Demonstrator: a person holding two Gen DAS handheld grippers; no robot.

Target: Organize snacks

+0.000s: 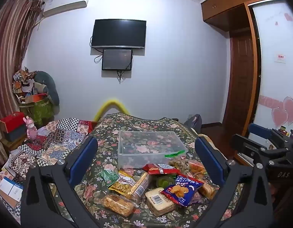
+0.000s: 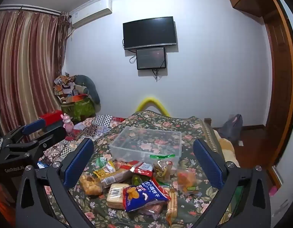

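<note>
- Left gripper (image 1: 146, 159): black frame, blue-padded fingers (image 1: 83, 157) spread wide, nothing between them; hovering over the snack pile. "GenRobot.AI" printed in pale letters on its body in the right wrist view.
- Green foil sachet (image 1: 108, 176) at the pile's left edge, white label too small to read.
- Clear pack of yellow fried strips (image 1: 122, 185) just beside it, print not legible.
- Clear-wrapped golden puffed bar (image 1: 118, 205) at the near left, lying on the dark floral bedspread (image 1: 108, 133).
- Long biscuit sleeve with white barcode sticker (image 1: 139, 188) leaning across the middle.
- Pale square cake in clear wrap with barcode (image 1: 159, 201), touching the blue bag.
- Red foil packet with silver label (image 1: 159, 169) at the back of the pile, just in front of the clear plastic storage box (image 1: 152, 149), which holds no snacks.
- Blue crisp-style bag (image 1: 181, 190) with white Chinese and Japanese lettering and a picture of round biscuits, resting on top.
- Orange-filled clear packets (image 1: 197, 166) at the right edge.
- Right gripper (image 2: 144, 159): same build, blue pads parted wide, empty, over the same pile. "DAS" moulded on its body in the left wrist view.
</note>
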